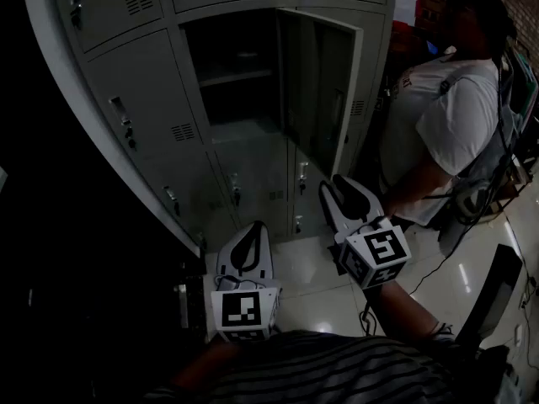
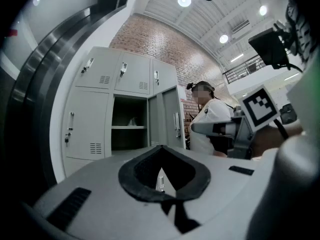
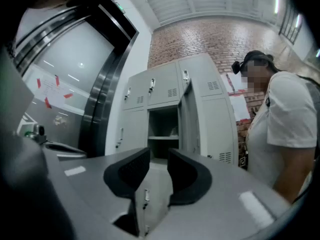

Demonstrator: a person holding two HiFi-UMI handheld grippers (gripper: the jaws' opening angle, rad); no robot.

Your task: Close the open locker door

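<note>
Upper centre, the locker door (image 1: 322, 82) stands open. Below it, the left gripper (image 2: 160, 149) has its fingers together at the tips, the right gripper (image 3: 158, 159) has its fingers apart, holding nothing.

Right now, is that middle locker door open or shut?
Open. The locker door stands swung out to the right, exposing the shelf inside.

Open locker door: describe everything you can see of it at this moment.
The pale grey sheet-metal locker door hangs upright, swung wide out from the right side of the dark middle-row compartment, inner face showing. Its edges are folded into a rim, and a narrow vertical latch fitting sits near the free edge. Nothing touches it: the left gripper and right gripper are low in front, well apart from it.
</note>
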